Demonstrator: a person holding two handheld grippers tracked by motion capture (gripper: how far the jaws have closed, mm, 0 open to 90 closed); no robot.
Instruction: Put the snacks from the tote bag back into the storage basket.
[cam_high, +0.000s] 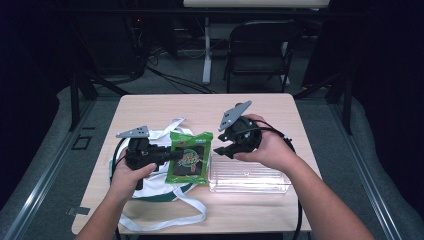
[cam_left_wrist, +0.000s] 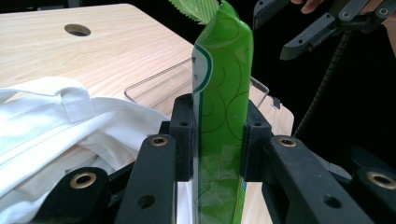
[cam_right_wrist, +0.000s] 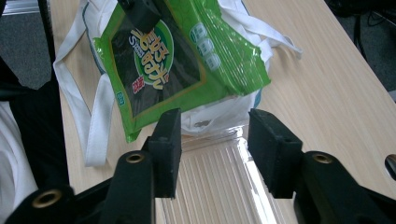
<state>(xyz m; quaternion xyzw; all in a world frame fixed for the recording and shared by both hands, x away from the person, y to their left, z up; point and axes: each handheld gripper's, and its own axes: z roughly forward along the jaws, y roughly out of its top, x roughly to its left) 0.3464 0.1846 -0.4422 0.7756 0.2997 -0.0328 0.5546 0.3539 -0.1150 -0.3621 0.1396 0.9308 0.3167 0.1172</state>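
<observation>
Left tongs (cam_high: 167, 156) are clamped on a green snack packet (cam_high: 188, 156), their two black pads pressing flat against its faces; in the left gripper view the packet (cam_left_wrist: 219, 107) stands on edge between the jaws and rises well above them. Below and to the left of those tongs lies a white cloth bag (cam_high: 150, 187) with long straps, spread on the wooden table (cam_high: 200, 107), and the packet hangs just over it. Whether the packet's lower edge touches the cloth cannot be told from the high view.

To the right of the left tongs, close beside the packet's far edge, a clear plastic tray (cam_high: 248, 177) lies flat on the table. Right tongs (cam_high: 223, 150) hover above the tray's near-left corner with jaws apart and nothing between them; in the right gripper view the tray (cam_right_wrist: 219, 186) sits directly under the pads and the packet (cam_right_wrist: 177, 60) is just beyond them, apart from them.

Judged from this, the packet is out of the bag and held clear of it. What seems left is to carry it rightward and set it into the tray, which holds nothing yet. The right tongs look free to steady the tray or take the packet over.
</observation>
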